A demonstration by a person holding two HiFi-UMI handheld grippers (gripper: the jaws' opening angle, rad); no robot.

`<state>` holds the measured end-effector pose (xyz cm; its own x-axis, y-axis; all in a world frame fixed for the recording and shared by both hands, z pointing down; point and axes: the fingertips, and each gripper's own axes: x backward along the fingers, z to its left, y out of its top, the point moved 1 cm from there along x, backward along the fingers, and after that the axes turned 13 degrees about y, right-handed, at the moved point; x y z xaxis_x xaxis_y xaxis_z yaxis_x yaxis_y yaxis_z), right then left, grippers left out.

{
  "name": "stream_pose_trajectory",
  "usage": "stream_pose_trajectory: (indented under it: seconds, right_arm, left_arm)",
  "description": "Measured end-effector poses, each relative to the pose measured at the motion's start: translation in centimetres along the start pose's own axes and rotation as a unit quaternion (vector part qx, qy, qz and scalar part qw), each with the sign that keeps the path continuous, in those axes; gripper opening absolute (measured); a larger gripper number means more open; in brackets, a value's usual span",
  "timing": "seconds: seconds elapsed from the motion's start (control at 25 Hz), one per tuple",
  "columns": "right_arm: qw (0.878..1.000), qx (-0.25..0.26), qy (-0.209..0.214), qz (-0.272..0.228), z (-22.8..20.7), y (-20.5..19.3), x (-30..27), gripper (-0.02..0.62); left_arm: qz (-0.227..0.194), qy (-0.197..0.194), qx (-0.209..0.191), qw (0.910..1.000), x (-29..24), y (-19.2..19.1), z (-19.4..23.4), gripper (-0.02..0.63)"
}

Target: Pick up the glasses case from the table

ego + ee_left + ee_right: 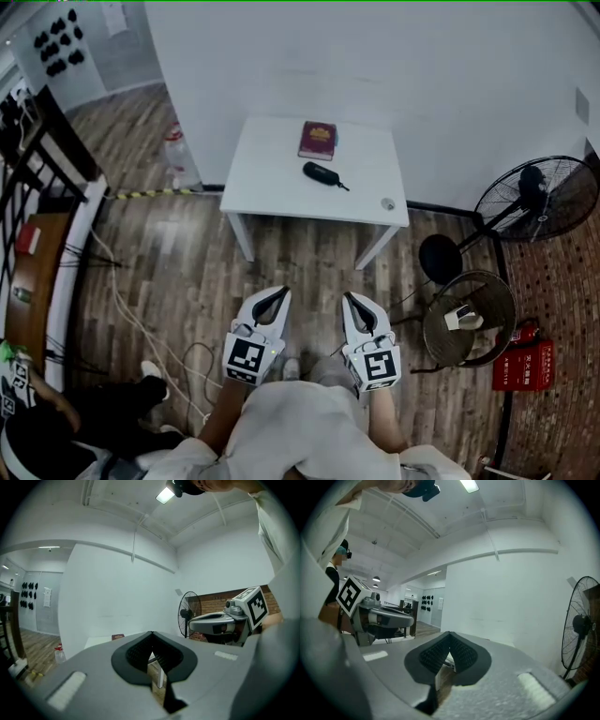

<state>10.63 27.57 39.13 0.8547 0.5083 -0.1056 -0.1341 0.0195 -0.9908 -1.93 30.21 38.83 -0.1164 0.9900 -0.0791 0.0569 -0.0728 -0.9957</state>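
Trouble: the left gripper (280, 293) and right gripper (350, 299), both pressed together and empty, could shove the glasses case (321, 174) at twelve o'clock aside.

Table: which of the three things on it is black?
The glasses case, long and black. The book behind it is dark red; the small round thing near the corner is grey.

Bare studio: partition wall (422, 56), fan (536, 199)
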Motion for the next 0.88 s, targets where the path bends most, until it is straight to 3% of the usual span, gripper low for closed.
stream_pose_trajectory:
  seconds: [0.48,0.88]
  right_arm:
    - [1.000,0.009,-0.003,-0.003,-4.1,-0.2,-3.6,0.005]
    - [1.000,-0.005,0.018,0.004,-10.5,-0.5,-9.1,0.005]
  left_arm:
    - [-0.006,-0.006,0.005,1.0000,-5.2,0.0,1.3,0.020]
    - [0.004,0.012,0.004,0.9999,-12.9,0.5,3.6,0.020]
